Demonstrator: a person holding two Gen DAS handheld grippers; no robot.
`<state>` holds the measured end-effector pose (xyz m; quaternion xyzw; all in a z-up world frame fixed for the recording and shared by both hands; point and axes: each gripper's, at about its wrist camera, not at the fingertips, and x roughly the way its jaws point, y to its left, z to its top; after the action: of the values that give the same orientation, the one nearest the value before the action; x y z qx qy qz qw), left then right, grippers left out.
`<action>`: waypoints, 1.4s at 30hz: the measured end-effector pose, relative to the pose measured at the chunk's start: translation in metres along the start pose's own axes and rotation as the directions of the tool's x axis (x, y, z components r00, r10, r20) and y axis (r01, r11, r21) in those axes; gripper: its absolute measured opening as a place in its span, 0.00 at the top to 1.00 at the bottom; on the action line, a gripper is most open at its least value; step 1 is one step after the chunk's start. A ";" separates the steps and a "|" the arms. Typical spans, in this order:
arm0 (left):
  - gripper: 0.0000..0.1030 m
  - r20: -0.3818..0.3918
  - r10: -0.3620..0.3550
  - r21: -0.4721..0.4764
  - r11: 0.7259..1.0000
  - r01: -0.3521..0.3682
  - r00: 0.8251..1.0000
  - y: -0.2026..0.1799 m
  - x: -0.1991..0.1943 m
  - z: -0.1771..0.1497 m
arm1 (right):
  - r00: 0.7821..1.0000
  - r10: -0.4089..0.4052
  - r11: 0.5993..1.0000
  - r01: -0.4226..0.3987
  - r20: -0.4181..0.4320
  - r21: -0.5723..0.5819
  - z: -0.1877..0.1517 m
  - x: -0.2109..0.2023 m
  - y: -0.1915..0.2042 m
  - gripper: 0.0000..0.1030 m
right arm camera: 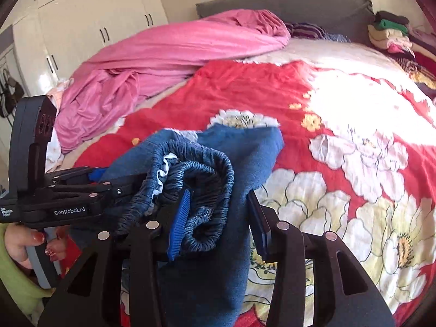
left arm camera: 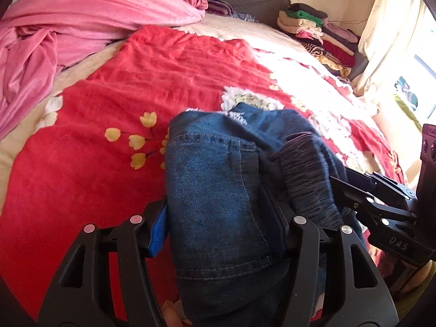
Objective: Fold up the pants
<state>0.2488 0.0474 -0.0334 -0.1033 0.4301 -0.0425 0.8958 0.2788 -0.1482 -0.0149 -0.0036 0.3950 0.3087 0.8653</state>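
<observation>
Blue denim pants (left arm camera: pixel 212 169) with an elastic waistband (right arm camera: pixel 196 169) hang bunched above the red floral bedspread (left arm camera: pixel 122 81). My left gripper (left arm camera: pixel 215 218) is shut on a thick fold of the denim, which fills the gap between its pads. My right gripper (right arm camera: pixel 218 218) is shut on the gathered waistband and the leg fabric beside it. The two grippers sit close side by side: the right gripper (left arm camera: pixel 338 185) shows at the right of the left wrist view, and the left gripper (right arm camera: pixel 128 188) at the left of the right wrist view. The lower part of the pants is hidden under the grippers.
A crumpled pink blanket (right arm camera: pixel 163 54) lies on the far left of the bed. Several folded clothes (left arm camera: pixel 313 27) are stacked at the far right by the grey headboard (right arm camera: pixel 286 2). White wardrobes (right arm camera: pixel 81 27) stand behind. A hand in a green sleeve (right arm camera: pixel 16 248) holds the left gripper.
</observation>
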 end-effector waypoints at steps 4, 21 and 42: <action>0.37 0.008 0.036 -0.012 0.999 -0.036 0.999 0.004 -0.006 -0.011 | 0.998 -0.053 0.993 0.056 -0.032 0.101 -0.013 0.004 -0.017 0.28; 0.16 0.079 0.074 -0.011 0.997 -0.073 0.994 -0.013 -0.066 -0.039 | 0.987 -0.092 0.996 0.088 0.134 0.033 -0.034 -0.089 0.008 0.08; 0.09 0.221 0.079 -0.011 0.997 -0.079 0.972 -0.029 -0.130 -0.057 | 0.943 -0.144 0.987 0.157 0.302 -0.021 -0.040 -0.149 0.035 0.05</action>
<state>0.1234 0.0326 0.0375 -0.0910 0.3317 0.0053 0.9390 0.1582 -0.2092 0.0683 -0.0064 0.2510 0.2476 0.9358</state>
